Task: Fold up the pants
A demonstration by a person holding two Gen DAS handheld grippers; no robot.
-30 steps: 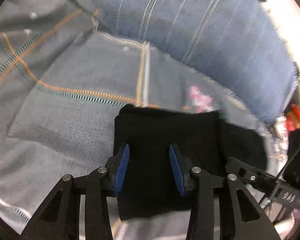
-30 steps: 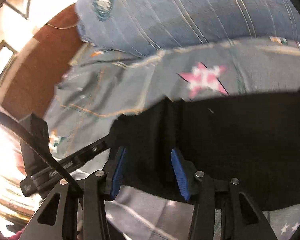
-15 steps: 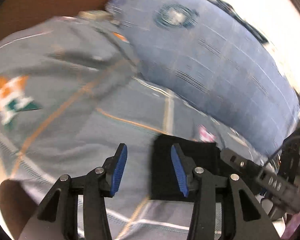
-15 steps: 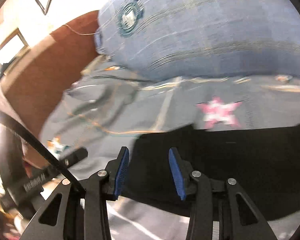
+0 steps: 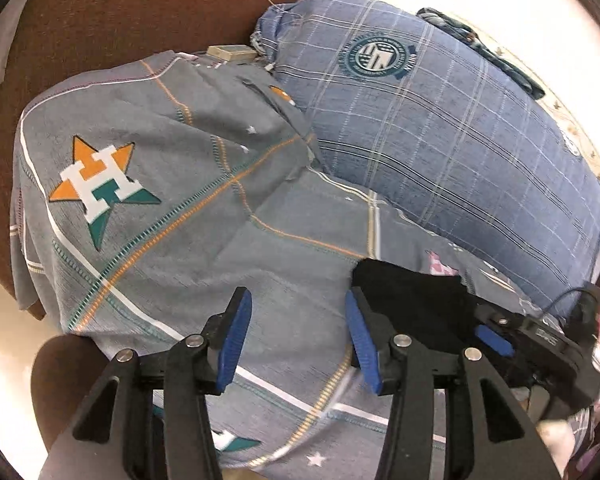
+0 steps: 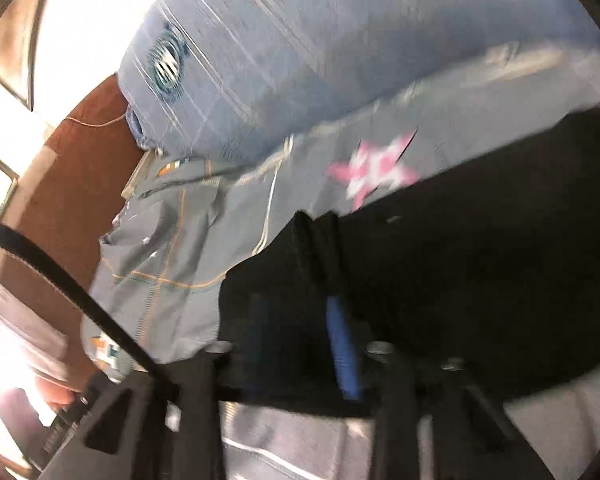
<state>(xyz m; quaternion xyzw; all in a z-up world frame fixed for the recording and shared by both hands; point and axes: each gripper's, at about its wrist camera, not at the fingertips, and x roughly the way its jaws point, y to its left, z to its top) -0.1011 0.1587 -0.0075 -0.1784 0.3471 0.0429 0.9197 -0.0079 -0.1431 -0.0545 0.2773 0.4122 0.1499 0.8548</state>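
Left gripper [image 5: 296,344]: jaws apart, nothing between the blue pads [image 5: 232,342], only grey bedsheet [image 5: 204,240] below the gap. The black pants [image 5: 416,300], folded to a small bundle, lie at 3 o'clock of this gripper, their near-left corner just beside the outer side of its right finger; touching or not, cannot tell. The right gripper [image 5: 496,342] shows in the left wrist view at 3 to 4 o'clock, over the far end of the pants, with 1 blue pad visible against the black cloth.

Right wrist view is heavily motion-blurred. Right gripper [image 6: 300,340] sits over the pants [image 6: 440,272], black cloth filling the space between and behind the fingers; 1 blue pad [image 6: 342,352] reads clearly, the other is a dark smear. Jaws look parted, but whether they pinch cloth cannot be told. The pants run from 6 o'clock out to 3 o'clock and are cut off by the frame edge.

The pants lie on the sheet, near a pink star print [image 6: 374,172] at 12 to 1 o'clock of the right gripper. Blue plaid pillow [image 5: 440,132] lies beyond at 1 o'clock, an orange-and-teal H star [image 5: 100,184] at 10 o'clock of the left gripper, brown headboard [image 5: 100,16] at 11. A black cable [image 6: 60,280] crosses the right wrist view at 9 o'clock. Red items at the right edge of the left wrist view are too cut off to identify.
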